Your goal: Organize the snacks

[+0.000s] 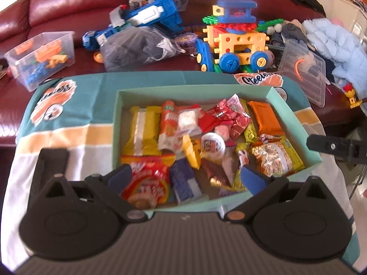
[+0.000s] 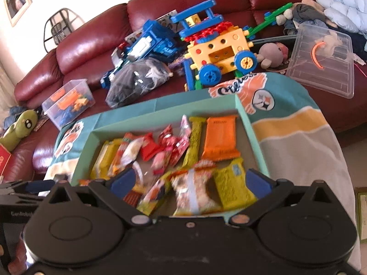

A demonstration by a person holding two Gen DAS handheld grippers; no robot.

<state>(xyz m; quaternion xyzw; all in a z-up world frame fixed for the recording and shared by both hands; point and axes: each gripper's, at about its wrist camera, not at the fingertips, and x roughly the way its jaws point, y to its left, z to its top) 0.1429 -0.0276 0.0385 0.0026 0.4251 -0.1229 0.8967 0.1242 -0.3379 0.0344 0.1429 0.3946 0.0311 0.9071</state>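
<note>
Teal cardboard box (image 1: 296, 119) sits on a teal, yellow and white cloth (image 1: 80, 123) printed with orange "Steelers"-style script logos; the lettering is only partly readable. Inside lie mixed snacks: an orange wafer pack (image 1: 266, 116), a yellow wafer pack (image 1: 143, 130), a purple packet (image 1: 184, 181), a round white lidded cup (image 1: 213, 145) and a yellow-green noodle-like bag (image 1: 275, 155). Left gripper (image 1: 185, 176) and right gripper (image 2: 190, 182) both hover over the box's near end, fingers spread apart, gripping nothing. Behind, a clear tub (image 1: 41, 55) holds orange and blue toy pieces.
</note>
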